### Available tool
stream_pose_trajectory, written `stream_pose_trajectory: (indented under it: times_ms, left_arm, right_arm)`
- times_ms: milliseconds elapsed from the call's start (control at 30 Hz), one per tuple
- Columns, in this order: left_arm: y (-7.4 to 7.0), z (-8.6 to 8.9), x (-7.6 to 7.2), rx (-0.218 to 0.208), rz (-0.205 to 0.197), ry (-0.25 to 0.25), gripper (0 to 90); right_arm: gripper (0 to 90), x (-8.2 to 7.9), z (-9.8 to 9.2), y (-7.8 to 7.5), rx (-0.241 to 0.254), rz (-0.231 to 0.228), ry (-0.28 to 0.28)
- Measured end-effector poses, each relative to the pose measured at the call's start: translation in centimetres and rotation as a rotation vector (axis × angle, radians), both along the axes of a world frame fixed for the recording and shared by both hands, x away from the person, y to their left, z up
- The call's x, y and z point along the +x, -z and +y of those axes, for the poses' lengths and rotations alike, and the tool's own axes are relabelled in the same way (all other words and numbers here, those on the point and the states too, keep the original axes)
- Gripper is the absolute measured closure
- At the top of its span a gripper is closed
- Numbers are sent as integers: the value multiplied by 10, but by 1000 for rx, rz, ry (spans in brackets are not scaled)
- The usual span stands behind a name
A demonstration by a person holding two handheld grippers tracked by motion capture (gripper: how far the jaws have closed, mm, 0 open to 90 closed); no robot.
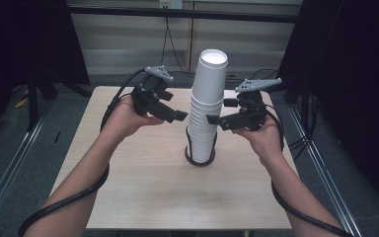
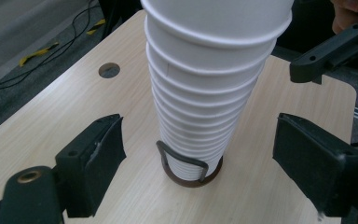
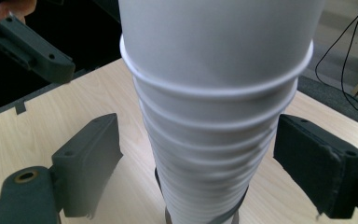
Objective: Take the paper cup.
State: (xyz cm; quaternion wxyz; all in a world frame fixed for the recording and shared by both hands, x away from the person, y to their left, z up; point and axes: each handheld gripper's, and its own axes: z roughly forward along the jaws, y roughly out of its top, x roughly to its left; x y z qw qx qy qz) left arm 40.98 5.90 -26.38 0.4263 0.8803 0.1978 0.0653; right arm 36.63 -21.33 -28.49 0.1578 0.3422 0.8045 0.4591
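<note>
A tall stack of white paper cups (image 1: 208,98) stands upside down in a dark ring holder (image 1: 200,160) at the middle of the wooden table (image 1: 143,187). My left gripper (image 1: 175,112) is held up at the stack's left side and my right gripper (image 1: 217,121) at its right side, both pointing inward at mid height. In the left gripper view the stack (image 2: 209,84) rises between wide-apart jaws of the left gripper (image 2: 198,149), with gaps on both sides. The right gripper view has the stack (image 3: 214,93) close up between the spread jaws of the right gripper (image 3: 198,163).
A round hole (image 2: 109,70) is cut in the table near its far corner. Black cables trail from both grippers along the forearms. Dark curtains and metal frame rails flank the table; cables lie on the grey floor behind it.
</note>
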Motion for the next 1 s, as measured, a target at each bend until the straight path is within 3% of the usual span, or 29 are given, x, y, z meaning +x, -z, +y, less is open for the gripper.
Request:
stream_pose_trajectory:
  times_ms: [500, 1000]
  left_arm:
    - [-16, -17, 9, -7, -17, 14, 158]
    - [-26, -42, 17, -65, -4, 37, 155]
  right_arm:
    - [138, 5, 3, -5, 2, -1, 62]
    - [138, 8, 8, 0, 23, -30, 70]
